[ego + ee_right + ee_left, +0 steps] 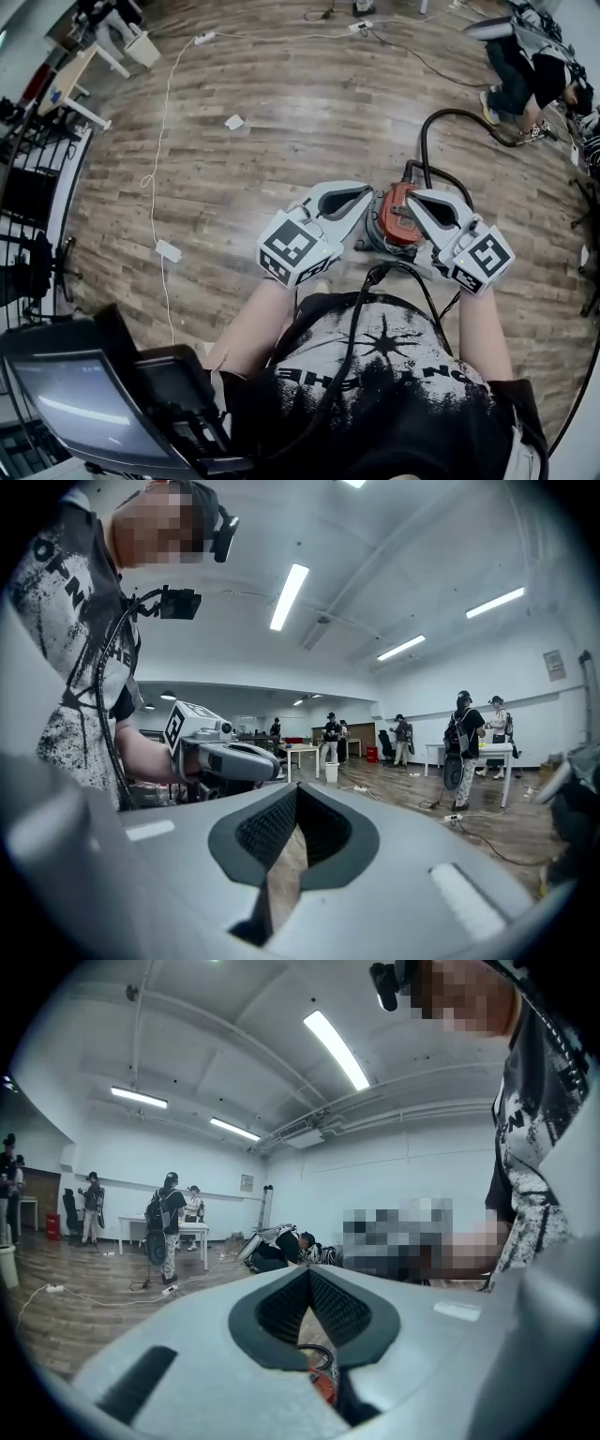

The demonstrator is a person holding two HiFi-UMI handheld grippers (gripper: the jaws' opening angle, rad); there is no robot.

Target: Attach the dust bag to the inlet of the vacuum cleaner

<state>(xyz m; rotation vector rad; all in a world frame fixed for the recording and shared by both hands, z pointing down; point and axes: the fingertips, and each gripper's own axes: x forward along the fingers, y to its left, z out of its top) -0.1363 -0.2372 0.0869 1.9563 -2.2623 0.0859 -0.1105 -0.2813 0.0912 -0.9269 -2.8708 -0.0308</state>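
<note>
A red and grey vacuum cleaner (397, 221) sits on the wooden floor just ahead of the person, and its black hose (439, 116) loops away behind it. My left gripper (364, 198) hovers over the vacuum's left side with its jaws shut and nothing between them. My right gripper (414, 200) hangs over the right side, also shut and empty. In the left gripper view the closed left gripper (309, 1270) points level across the room, with a bit of the red vacuum body (324, 1387) showing below. The right gripper view shows the closed right gripper (296, 789) and the left gripper (221, 756) beside it. No dust bag is visible.
A white power strip (169, 250) with a long cable lies on the floor to the left. A person (527, 64) crouches at the far right. A dark monitor (82, 398) fills the lower left corner. Several people and a white table (192, 1229) stand farther back.
</note>
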